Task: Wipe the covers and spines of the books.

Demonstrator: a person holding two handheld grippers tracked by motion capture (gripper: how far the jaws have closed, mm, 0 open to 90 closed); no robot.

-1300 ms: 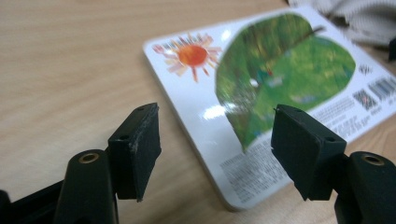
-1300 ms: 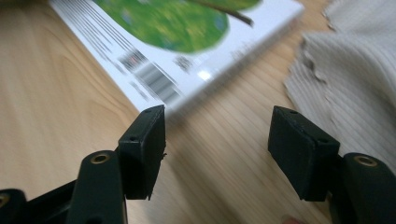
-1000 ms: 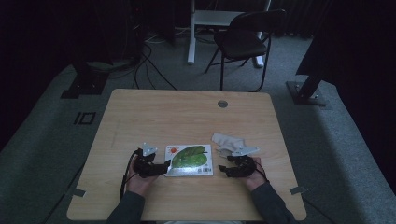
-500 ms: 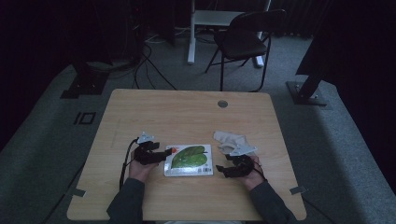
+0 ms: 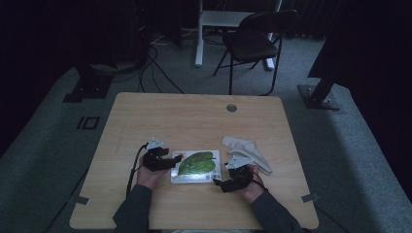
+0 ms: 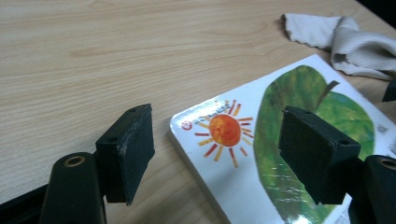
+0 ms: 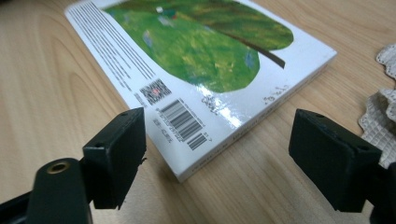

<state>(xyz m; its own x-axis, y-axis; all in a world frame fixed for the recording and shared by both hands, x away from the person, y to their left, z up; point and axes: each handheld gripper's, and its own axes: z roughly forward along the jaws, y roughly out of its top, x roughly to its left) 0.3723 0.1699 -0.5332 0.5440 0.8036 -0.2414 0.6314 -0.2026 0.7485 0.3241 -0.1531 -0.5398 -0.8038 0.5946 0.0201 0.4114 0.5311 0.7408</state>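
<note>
A board book (image 5: 197, 166) with a green leaf and an orange sun on its cover lies flat on the wooden table (image 5: 194, 121). My left gripper (image 5: 171, 162) is at the book's left edge and stands open. In the left gripper view its jaws (image 6: 222, 156) straddle the sun corner of the book (image 6: 280, 154) without touching it. My right gripper (image 5: 219, 184) is at the book's near right corner. Its jaws (image 7: 224, 158) have just been opening, and the barcode corner of the book (image 7: 196, 56) lies in the gap with neither pad pressing on it.
A crumpled pale cloth (image 5: 248, 150) lies on the table just right of the book, close behind my right hand; it also appears as the cloth (image 6: 345, 42) and the cloth (image 7: 380, 107). A round grommet (image 5: 231, 108) sits near the table's far edge. A chair (image 5: 255, 43) stands beyond.
My right gripper has slid left toward the book's near right corner and its jaws have spread. The left hand has shifted slightly away from me along the book's left edge. The book stays put.
</note>
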